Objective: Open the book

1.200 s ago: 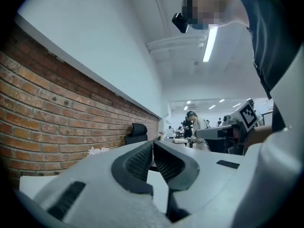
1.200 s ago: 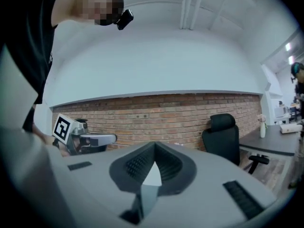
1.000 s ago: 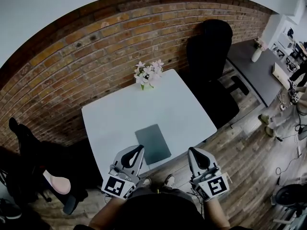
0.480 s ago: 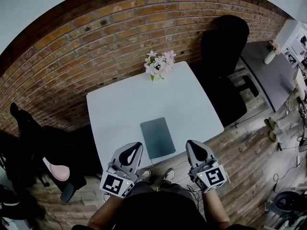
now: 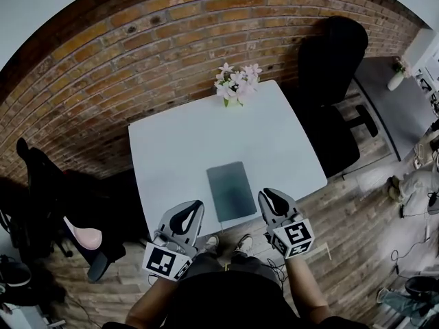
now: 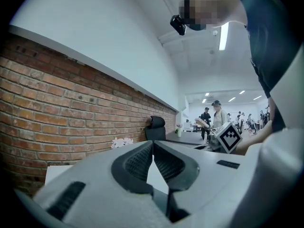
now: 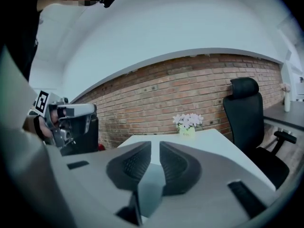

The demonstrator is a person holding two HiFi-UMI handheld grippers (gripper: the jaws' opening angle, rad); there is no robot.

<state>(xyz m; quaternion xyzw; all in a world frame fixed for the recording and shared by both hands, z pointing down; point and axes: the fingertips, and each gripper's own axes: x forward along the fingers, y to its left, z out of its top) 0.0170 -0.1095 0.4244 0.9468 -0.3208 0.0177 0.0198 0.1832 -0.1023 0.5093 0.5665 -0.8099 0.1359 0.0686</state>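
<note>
A closed dark grey-green book [image 5: 231, 190] lies flat near the front edge of the white table [image 5: 171, 149]. My left gripper [image 5: 195, 208] hovers just off the table's front edge, left of the book, with its jaws shut [image 6: 153, 142] and nothing in them. My right gripper [image 5: 265, 196] is by the book's near right corner. Its jaws [image 7: 155, 145] have just been opening and stand a little apart with nothing between the pads. Through that gap a dark strip, likely the book [image 7: 151, 186], shows below.
A small vase of pale flowers [image 5: 238, 82] stands at the table's far edge by the brick wall. A black office chair [image 5: 333, 67] is at the right, another dark chair [image 5: 41, 184] at the left. Wooden floor lies beneath; people stand far off [image 6: 219, 115].
My right gripper has moved down and in toward the book's near right corner. The left gripper has shifted slightly. The book has not moved on the table.
</note>
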